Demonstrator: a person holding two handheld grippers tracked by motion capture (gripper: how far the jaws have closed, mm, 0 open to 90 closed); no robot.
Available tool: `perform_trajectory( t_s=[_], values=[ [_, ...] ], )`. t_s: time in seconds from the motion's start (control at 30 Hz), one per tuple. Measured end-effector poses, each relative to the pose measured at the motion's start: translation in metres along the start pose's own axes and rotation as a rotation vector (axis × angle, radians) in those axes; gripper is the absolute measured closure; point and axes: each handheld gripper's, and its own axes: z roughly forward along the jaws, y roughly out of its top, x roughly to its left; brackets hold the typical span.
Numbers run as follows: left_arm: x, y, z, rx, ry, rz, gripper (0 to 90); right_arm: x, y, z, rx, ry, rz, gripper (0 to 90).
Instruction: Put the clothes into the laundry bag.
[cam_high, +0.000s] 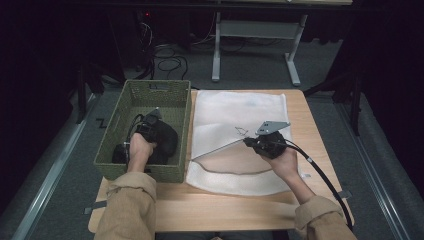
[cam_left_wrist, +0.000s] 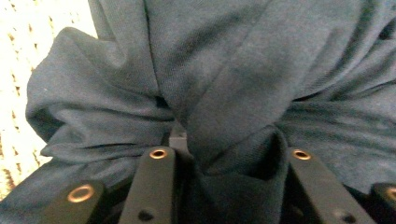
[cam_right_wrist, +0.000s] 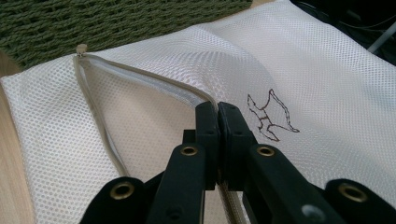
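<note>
Broadly, a light wooden table (cam_high: 320, 135) carries two big things side by side: a white mesh laundry bag (cam_high: 235, 107) lying flat across its middle, and a green woven rectangular basket (cam_high: 131, 95) just beside the bag at the left edge. The bag's zipped mouth is open, its upper edge lifted clear of the lower layer, and a small outline drawing of an animal (cam_right_wrist: 270, 116) is printed on the mesh. Inside the basket lies a dark blue-grey bunched cloth garment (cam_left_wrist: 243, 65). The left gripper (cam_left_wrist: 224, 158) is down in the basket, and a fold of the garment fills the gap between its jaws, which are pressed onto it. The right gripper (cam_right_wrist: 217, 116) has its jaws closed tight on the grey zipper edge (cam_right_wrist: 140, 77) of the bag, holding that edge up.
</note>
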Motion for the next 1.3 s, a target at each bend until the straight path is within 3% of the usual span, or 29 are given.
perform_trajectory(
  t_s=[0.23,0.63,0.77,0.87,1.13,1.3],
  values=[
    [0.001,-0.002,-0.01,-0.033,-0.038,0.007,72.0,-0.001,0.0,0.0,-0.009,0.002,0.003,88.5],
    [-0.005,-0.009,-0.038,-0.158,-0.103,0.036,72.3,-0.001,0.0,-0.002,-0.023,-0.006,0.002,88.6],
    [-0.005,-0.013,-0.047,-0.168,-0.155,0.057,72.2,-0.001,0.0,-0.001,-0.02,-0.002,0.002,88.6],
    [-0.005,-0.015,-0.052,-0.192,-0.17,0.071,72.1,-0.001,0.0,-0.001,-0.016,-0.005,0.003,88.6],
    [0.0,-0.024,-0.068,-0.252,-0.203,0.027,72.2,-0.002,0.0,-0.002,-0.016,-0.006,0.001,88.6],
    [0.003,-0.031,-0.08,-0.289,-0.214,0.026,72.2,-0.002,0.0,-0.002,-0.014,-0.006,-0.005,88.6]
  ],
)
